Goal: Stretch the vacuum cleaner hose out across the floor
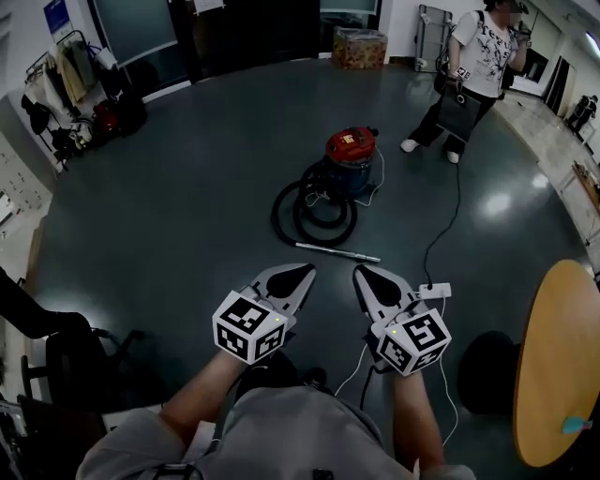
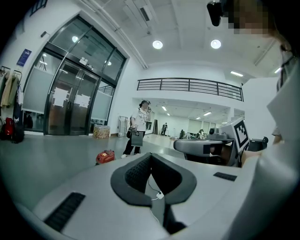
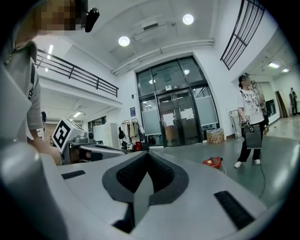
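Hose point(image 1: 276, 214) coiled by vacuum point(image 1: 351, 155), well ahead | left gripper point(image 1: 302, 274), right gripper point(image 1: 364, 275): jaws pressed together, empty

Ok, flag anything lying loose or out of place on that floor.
The hose lies coiled beside the red vacuum cleaner, not stretched out. A metal wand lies loose in front of the coil. A black cable trails across the floor.

No legible text, number or brand. Blue wall sign point(image 1: 56, 14), door notices point(image 3: 186, 113) and the label point(image 1: 347, 140) on the vacuum cleaner point(image 1: 352, 165) are too small to read.
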Available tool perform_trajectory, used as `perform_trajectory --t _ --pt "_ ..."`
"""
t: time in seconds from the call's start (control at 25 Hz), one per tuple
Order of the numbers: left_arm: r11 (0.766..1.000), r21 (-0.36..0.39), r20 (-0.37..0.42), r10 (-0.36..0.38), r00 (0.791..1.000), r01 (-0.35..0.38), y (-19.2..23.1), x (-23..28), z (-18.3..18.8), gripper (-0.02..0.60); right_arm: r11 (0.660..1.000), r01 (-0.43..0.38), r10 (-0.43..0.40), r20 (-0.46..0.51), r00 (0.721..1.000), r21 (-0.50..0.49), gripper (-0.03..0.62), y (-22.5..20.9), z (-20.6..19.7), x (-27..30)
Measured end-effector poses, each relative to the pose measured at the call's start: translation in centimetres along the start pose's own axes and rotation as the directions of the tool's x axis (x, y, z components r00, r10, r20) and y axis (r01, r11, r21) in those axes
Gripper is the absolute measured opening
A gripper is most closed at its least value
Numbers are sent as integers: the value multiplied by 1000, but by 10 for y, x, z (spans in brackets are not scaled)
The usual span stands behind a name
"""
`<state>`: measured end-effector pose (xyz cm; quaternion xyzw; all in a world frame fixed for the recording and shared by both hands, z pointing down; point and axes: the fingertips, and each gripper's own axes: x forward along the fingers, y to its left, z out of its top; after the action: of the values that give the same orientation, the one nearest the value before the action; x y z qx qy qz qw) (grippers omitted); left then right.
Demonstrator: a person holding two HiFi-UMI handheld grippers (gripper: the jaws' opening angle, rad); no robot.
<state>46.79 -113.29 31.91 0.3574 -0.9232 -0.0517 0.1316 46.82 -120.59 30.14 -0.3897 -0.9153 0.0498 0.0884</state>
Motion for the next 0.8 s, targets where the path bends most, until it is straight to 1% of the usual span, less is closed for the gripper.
perform_trajectory --t 0.2,0.36,0.56,0.8 --pt "1000 -20 -14 7 1000 -7 25 23 -4 8 1000 -6 6 -30 1000 12 6 -21 -10 24" --pt "999 -33 -20 -10 1000 9 56 47 -7 8 1000 11 -10 -55 998 20 6 -41 -17 55" --pt "1000 -19 -47 -19 999 19 121 82 -6 8 999 47 -45 -101 994 20 6 -72 -18 115" --pt "997 -43 -81 -60 995 57 207 121 0 8 994 101 -96 -157 983 27 6 -111 -16 196"
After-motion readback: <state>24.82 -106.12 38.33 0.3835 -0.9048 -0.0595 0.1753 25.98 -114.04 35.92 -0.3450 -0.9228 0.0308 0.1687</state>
